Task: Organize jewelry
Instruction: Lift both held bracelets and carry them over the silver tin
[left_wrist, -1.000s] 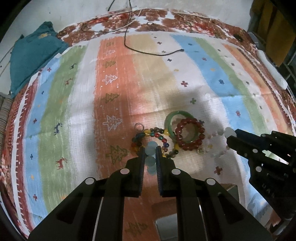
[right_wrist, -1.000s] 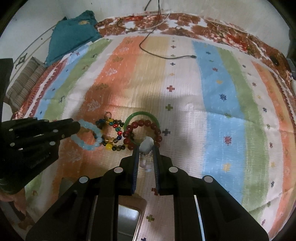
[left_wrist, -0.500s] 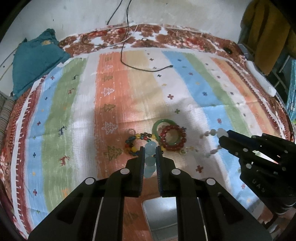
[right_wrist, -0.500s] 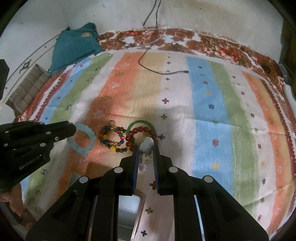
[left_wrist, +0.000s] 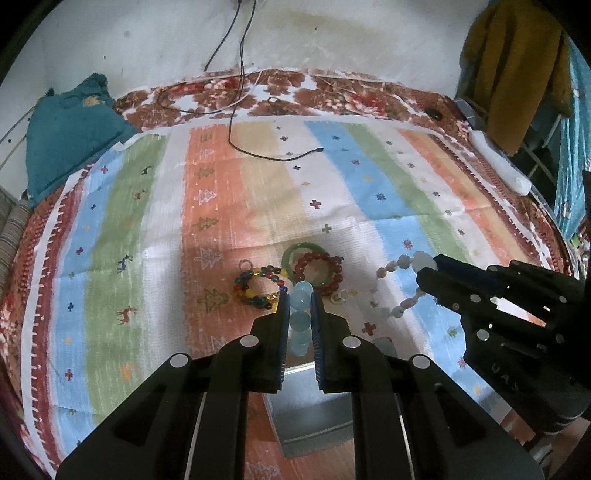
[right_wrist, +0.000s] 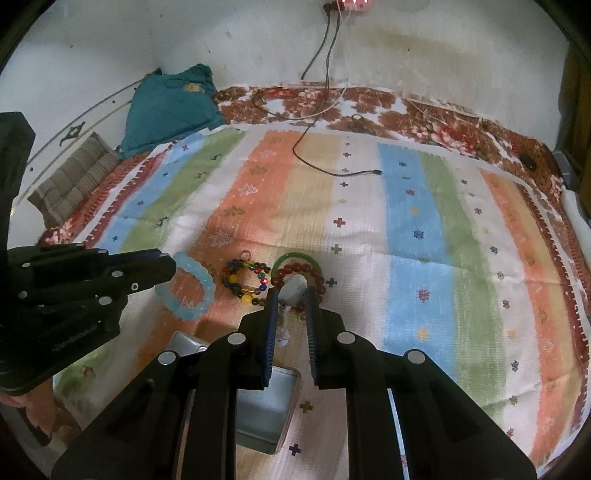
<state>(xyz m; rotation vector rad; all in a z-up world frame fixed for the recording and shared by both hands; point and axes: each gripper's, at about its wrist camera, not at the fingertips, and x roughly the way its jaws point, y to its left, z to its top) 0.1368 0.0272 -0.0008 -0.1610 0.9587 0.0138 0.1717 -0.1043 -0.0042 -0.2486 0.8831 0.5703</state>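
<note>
We have both bracelets lifted clear of the striped bedspread (left_wrist: 369, 184): the left tool (left_wrist: 300, 295) is clamped on the smooth pale-blue bead bracelet (right_wrist: 188, 291), the right tool (right_wrist: 291, 291) on a chunky whitish bead bracelet (left_wrist: 402, 284). Next, we judge, each goes down into the metal tin (left_wrist: 314, 417) below, released gently.

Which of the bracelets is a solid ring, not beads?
The green bangle, lying on the striped cloth under the dark red bead bracelet. Every other one is beaded.
</note>
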